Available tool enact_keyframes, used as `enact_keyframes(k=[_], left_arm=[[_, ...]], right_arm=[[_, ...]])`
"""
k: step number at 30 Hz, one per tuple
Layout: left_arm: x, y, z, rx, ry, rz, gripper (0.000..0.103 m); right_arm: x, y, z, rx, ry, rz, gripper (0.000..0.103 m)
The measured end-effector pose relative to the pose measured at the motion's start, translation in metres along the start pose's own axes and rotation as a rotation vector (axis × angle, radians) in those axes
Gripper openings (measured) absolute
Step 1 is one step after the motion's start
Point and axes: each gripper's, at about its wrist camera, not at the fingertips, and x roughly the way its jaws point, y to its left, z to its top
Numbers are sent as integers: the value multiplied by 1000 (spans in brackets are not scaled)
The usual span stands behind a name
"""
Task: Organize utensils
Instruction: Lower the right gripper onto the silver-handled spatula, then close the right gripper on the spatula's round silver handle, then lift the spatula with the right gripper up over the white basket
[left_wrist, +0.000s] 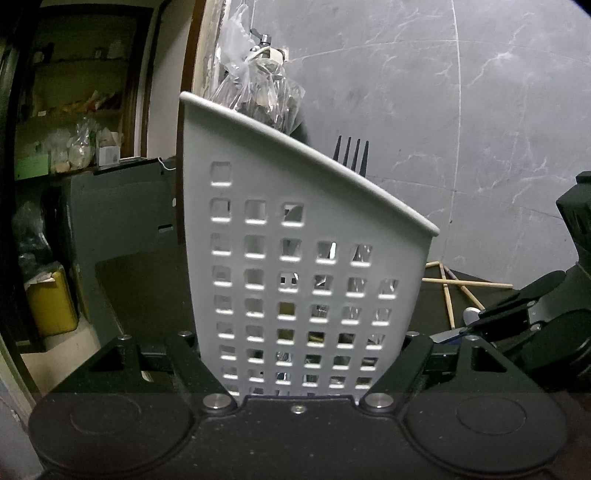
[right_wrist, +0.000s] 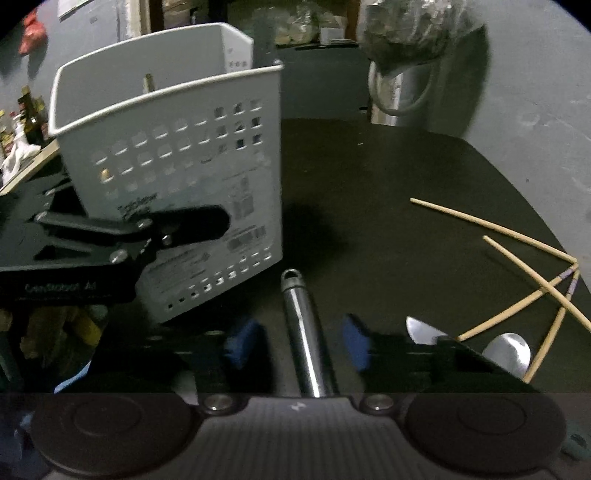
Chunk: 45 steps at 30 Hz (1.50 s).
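A: White perforated plastic fills the left wrist view. The utensil basket (left_wrist: 303, 266) sits squarely between the left gripper (left_wrist: 301, 354) arms, both of which press its side walls, so that gripper is clenched on the basket.

B: Contents?

A: Dark fork (left_wrist: 351, 155) tines rise above the basket's sloping rim. Right of the basket, wooden chopsticks (left_wrist: 469, 284) lie crossed on the black tabletop (left_wrist: 140, 291), and the right gripper (left_wrist: 476, 325) shows there too, low and near the basket's right wall.

B: Right wrist view?

A: The basket (right_wrist: 184, 177) stands left of centre, tilted. The left gripper (right_wrist: 207, 221) has an arm flat against its labelled face. A steel handle (right_wrist: 306, 332) with a ring end runs up the middle, just right of the basket's base, lying between the blue pads (right_wrist: 243, 343) of the right gripper (right_wrist: 299, 347). The pads stand apart from the handle on both sides: released, not gripping.

B: Further right?

A: A metal blade tip (right_wrist: 421, 330) and a spoon bowl (right_wrist: 508, 352), then the chopsticks (right_wrist: 517, 258), all on the tabletop (right_wrist: 388, 184), well apart from the basket.
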Motion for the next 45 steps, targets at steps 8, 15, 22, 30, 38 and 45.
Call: enact_keyframes(k=[8, 15, 22, 30, 38, 45], left_arm=[[1, 2, 1, -5, 3, -2, 78], [2, 2, 1, -4, 3, -1, 78], [3, 2, 2, -1, 6, 1, 78], [4, 2, 3, 3, 8, 4, 78], [5, 1, 2, 3, 10, 5, 78], [5, 1, 2, 3, 10, 6, 78]], right_arm=[[1, 0, 5, 37, -14, -82, 20], [-29, -15, 6, 147, -167, -79, 20], [-64, -22, -1, 235, -420, -61, 20], [-78, -15, 0, 233, -562, -75, 20], [-83, -10, -15, 265, -604, -79, 20], [-92, -3, -21, 265, -633, -75, 20]])
